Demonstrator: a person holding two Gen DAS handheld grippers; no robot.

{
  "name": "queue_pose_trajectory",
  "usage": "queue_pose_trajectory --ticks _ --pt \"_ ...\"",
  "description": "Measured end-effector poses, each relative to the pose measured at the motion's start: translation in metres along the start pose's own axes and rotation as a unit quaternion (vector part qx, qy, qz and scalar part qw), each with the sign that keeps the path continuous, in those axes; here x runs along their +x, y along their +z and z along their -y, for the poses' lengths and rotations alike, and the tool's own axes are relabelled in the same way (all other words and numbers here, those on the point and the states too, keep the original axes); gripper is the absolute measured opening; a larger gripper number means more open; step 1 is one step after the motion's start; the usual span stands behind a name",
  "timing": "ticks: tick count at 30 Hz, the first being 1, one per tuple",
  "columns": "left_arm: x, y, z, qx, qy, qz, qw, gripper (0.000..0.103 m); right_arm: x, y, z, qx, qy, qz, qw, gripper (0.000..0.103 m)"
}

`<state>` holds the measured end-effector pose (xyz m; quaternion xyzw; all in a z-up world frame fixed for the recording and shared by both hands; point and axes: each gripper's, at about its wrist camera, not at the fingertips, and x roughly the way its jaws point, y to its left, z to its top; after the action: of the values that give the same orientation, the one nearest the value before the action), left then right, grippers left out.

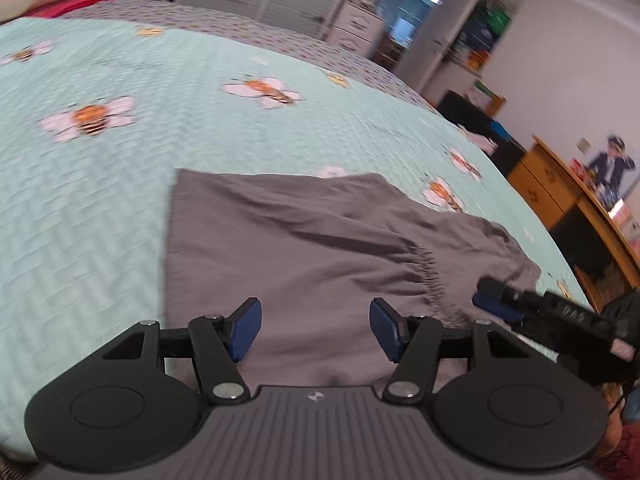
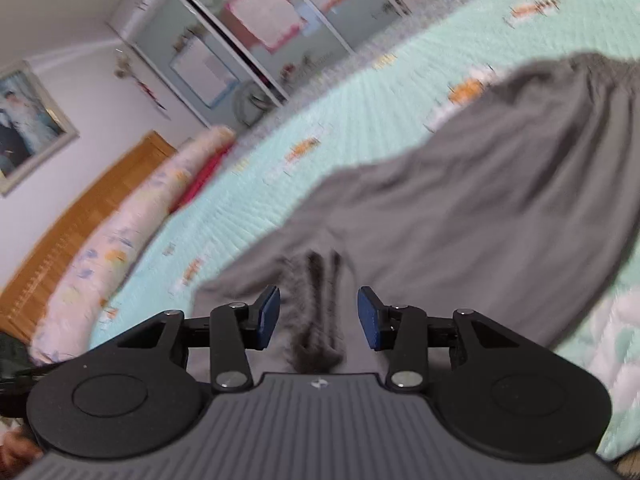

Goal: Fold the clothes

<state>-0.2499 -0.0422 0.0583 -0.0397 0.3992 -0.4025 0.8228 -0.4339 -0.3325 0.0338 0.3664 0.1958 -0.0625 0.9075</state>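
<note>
A grey garment [image 1: 304, 240] lies spread on the mint-green bee-print quilt [image 1: 100, 208]. Its gathered elastic waistband [image 1: 430, 276] is at the right. My left gripper [image 1: 315, 328] hovers over the garment's near part, jaws wide apart with nothing between the pads. The right gripper [image 1: 486, 296] comes in from the right at the waistband end. In the right wrist view the grey garment [image 2: 480, 200] runs away to the upper right. The dark pleated waistband [image 2: 316, 312] lies between the jaws of my right gripper [image 2: 318, 317], and the blue pads stand clear of it on both sides.
A long floral pillow [image 2: 132, 220] and a red one [image 2: 204, 176] lie against the wooden headboard [image 2: 80, 216]. White wardrobe doors [image 2: 224, 60] stand beyond the bed. A wooden desk [image 1: 560, 192] and a white drawer unit [image 1: 356, 24] stand past the quilt's far edge.
</note>
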Motion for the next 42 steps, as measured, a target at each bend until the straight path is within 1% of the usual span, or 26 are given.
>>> queue_pose_trajectory --ticks 1,3,5,6,9,11,12,14,16,19,22,26,31,33,36,39,41,42 --pt "0.005 0.002 0.007 0.009 -0.006 -0.003 0.9999 0.063 0.0 0.002 -0.003 -0.002 0.009 0.001 1.0 0.039" --pt "0.014 0.003 0.018 0.03 -0.008 -0.012 0.9994 0.063 0.004 0.002 -0.006 -0.007 0.013 -0.002 1.0 0.035" --pt "0.019 -0.001 0.019 0.03 0.002 -0.022 0.9993 0.063 0.008 0.001 -0.005 -0.011 0.003 -0.012 1.0 0.036" --pt "0.018 -0.003 0.017 0.026 0.004 -0.021 0.9994 0.063 0.01 0.0 -0.004 -0.012 -0.003 -0.018 1.0 0.037" --pt "0.009 -0.013 0.001 0.001 0.021 -0.011 0.9997 0.063 0.014 -0.005 0.001 -0.004 -0.002 -0.035 0.999 0.037" --pt "0.002 -0.019 -0.015 -0.03 0.029 -0.012 0.9991 0.063 0.02 -0.007 0.0 -0.003 0.0 -0.05 0.999 0.042" --pt "-0.002 -0.022 -0.022 -0.043 0.036 -0.012 0.9984 0.063 0.023 -0.009 -0.001 -0.006 -0.008 -0.056 0.998 0.045" --pt "-0.01 -0.026 -0.033 -0.058 0.042 -0.01 0.9974 0.062 0.028 -0.013 -0.005 -0.019 -0.022 -0.066 0.997 0.045" --pt "-0.017 -0.026 -0.036 -0.056 0.037 -0.005 0.9978 0.063 0.032 -0.015 -0.01 -0.029 -0.028 -0.074 0.996 0.045" --pt "-0.019 -0.025 -0.031 -0.035 0.036 -0.003 0.9988 0.063 0.034 -0.015 -0.011 -0.027 -0.036 -0.082 0.996 0.045" --pt "-0.015 -0.024 -0.027 -0.02 0.013 -0.008 0.9997 0.063 0.036 -0.014 -0.012 -0.032 -0.04 -0.094 0.994 0.046" --pt "-0.004 -0.026 -0.019 -0.013 -0.002 -0.021 0.9997 0.063 0.039 -0.013 -0.013 -0.031 -0.041 -0.101 0.994 0.047" --pt "0.009 -0.029 -0.018 -0.015 -0.002 -0.033 0.9993 0.063 0.041 -0.009 -0.018 -0.043 -0.024 -0.099 0.994 0.049" --pt "0.01 -0.029 -0.018 -0.015 -0.002 -0.034 0.9993 0.063 0.041 -0.009 -0.021 -0.063 -0.033 -0.094 0.993 0.049" --pt "0.013 -0.027 -0.018 -0.016 0.0 -0.038 0.9992 0.063 0.042 -0.005 -0.02 -0.075 -0.041 -0.088 0.992 0.049" --pt "0.015 -0.026 -0.017 -0.015 0.003 -0.041 0.9991 0.063 0.051 0.003 -0.008 -0.057 -0.025 -0.096 0.993 0.05" --pt "0.017 -0.026 -0.017 -0.016 0.003 -0.043 0.9989 0.064 0.059 0.008 0.001 -0.045 -0.004 -0.108 0.993 0.052" --pt "0.017 -0.025 -0.018 -0.017 0.003 -0.044 0.9989 0.064 0.063 0.011 0.004 -0.039 0.012 -0.117 0.992 0.055"
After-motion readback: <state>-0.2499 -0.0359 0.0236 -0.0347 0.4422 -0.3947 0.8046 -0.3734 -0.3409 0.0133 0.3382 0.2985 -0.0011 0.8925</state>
